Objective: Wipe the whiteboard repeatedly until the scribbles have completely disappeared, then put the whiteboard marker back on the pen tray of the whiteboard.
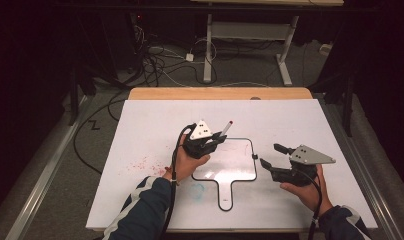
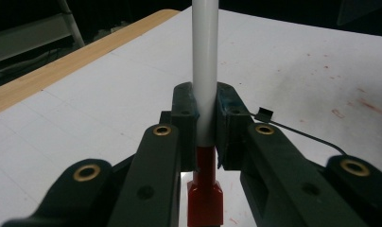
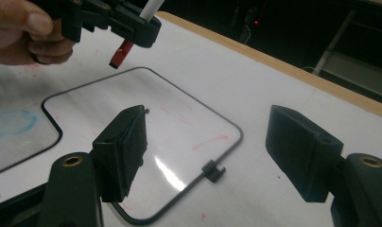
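Observation:
My left gripper point(image 1: 216, 139) is shut on a white marker point(image 1: 226, 128) above the top left corner of a small black-rimmed whiteboard point(image 1: 237, 161) that lies flat on the table. In the left gripper view the pads point(image 2: 227, 113) clamp the white barrel point(image 2: 204, 66), with its red cap point(image 2: 205, 194) below them. The right gripper view shows that cap point(image 3: 121, 53) pointing down over the board point(image 3: 175, 127), apart from it. My right gripper point(image 1: 271, 155) hovers open by the board's right edge, nothing between its fingers point(image 3: 123, 146).
A large white sheet point(image 1: 300, 125) covers the table, with red smudges point(image 1: 140, 164) at the left and a blue smudge point(image 1: 196, 190) by the board's handle point(image 1: 225, 197). A small black clip point(image 3: 212, 171) sits on the board's rim. Beyond the wooden edge point(image 1: 220, 93) lie floor cables point(image 1: 157, 62).

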Tool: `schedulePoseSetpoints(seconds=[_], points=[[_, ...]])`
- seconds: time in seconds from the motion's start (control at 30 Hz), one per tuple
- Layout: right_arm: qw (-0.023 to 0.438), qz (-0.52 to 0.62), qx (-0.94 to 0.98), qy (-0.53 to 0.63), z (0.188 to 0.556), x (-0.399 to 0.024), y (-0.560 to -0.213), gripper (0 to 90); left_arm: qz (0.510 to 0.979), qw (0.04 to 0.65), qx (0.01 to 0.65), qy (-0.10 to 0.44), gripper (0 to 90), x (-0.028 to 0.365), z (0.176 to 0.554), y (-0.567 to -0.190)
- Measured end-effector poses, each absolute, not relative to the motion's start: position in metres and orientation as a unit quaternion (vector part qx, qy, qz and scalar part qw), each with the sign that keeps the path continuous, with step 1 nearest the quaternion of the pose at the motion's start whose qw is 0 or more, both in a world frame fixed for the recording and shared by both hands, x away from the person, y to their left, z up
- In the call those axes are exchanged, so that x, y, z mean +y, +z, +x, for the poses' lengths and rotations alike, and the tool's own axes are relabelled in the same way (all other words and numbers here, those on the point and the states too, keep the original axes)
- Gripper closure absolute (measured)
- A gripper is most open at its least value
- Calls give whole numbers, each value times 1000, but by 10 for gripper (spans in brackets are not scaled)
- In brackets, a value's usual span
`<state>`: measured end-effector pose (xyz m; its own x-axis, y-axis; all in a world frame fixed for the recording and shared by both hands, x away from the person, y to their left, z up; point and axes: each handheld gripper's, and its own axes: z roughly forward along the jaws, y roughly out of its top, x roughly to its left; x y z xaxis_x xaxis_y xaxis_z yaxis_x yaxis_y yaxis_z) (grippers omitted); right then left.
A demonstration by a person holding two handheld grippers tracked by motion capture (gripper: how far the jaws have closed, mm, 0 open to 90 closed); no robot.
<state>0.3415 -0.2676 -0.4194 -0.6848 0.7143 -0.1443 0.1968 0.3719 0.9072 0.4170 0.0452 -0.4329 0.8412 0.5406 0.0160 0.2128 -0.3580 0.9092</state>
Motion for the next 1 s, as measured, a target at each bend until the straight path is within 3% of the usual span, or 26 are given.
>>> schedulePoseSetpoints(seconds=[0.43, 0.8, 1.0], points=[[238, 267, 791, 497, 359, -239, -412, 340, 807, 520, 236, 151, 783, 53, 396, -437], [206, 244, 784, 532, 351, -217, -403, 376, 812, 528, 205, 139, 782, 29, 375, -440], [193, 242, 787, 534, 353, -201, -402, 448, 816, 527, 194, 134, 781, 22, 371, -444]])
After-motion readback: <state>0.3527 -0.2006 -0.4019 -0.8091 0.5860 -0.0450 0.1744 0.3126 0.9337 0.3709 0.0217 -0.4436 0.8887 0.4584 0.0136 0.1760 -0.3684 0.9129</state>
